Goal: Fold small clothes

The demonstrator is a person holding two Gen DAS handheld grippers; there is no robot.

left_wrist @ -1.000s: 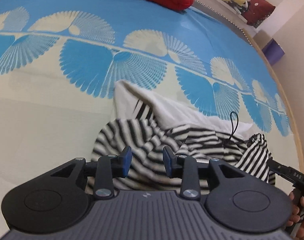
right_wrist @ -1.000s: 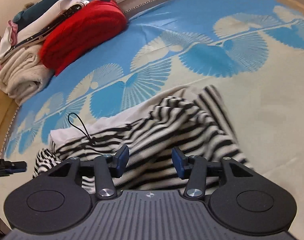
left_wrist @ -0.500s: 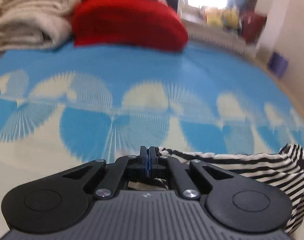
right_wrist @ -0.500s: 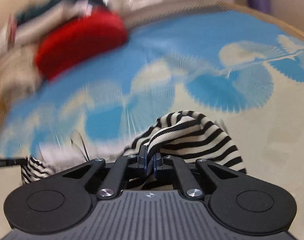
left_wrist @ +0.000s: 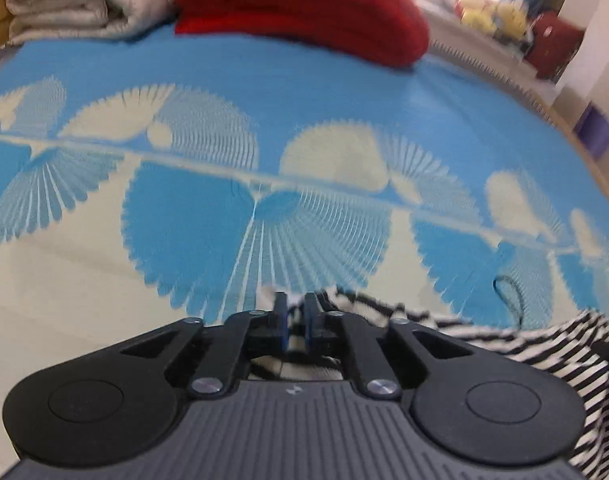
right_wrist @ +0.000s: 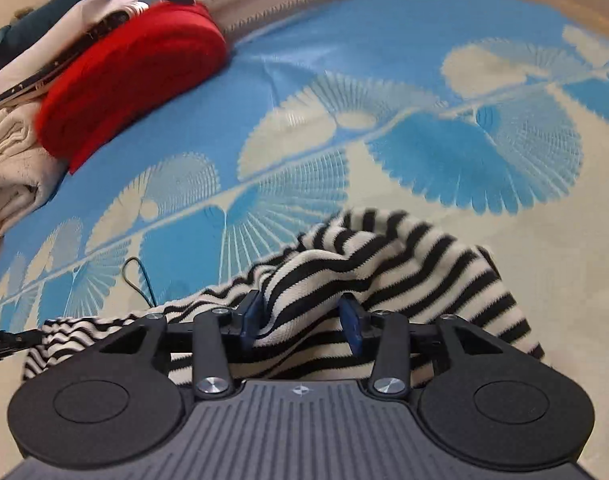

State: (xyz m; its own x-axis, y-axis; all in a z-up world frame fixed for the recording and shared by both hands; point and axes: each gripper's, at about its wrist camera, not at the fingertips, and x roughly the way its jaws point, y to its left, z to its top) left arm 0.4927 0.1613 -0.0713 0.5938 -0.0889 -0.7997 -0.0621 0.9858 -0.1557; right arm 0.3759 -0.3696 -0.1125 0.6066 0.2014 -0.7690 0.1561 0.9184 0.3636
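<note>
A small black-and-white striped knit garment [right_wrist: 388,264] lies bunched on the blue and cream patterned bedspread [right_wrist: 384,60]. My right gripper [right_wrist: 300,316] is open, its blue pads either side of a raised fold of the garment. In the left wrist view the garment [left_wrist: 544,340] stretches to the right of my left gripper [left_wrist: 294,320], whose jaws stand slightly apart with striped cloth between them. A thin dark drawstring loop [left_wrist: 508,292] lies on the bedspread beside the garment; it also shows in the right wrist view [right_wrist: 138,280].
A folded red blanket [left_wrist: 296,4] and cream folded towels [left_wrist: 84,0] sit at the far side of the bed. Soft toys [left_wrist: 492,12] and a purple box [left_wrist: 596,132] are beyond the bed's edge. The other gripper's tip [right_wrist: 8,338] shows at the left.
Both grippers shut on the garment and lifted it, then came down again. The right jaws have opened wide; the left jaws have parted slightly. The garment is spread more between them.
</note>
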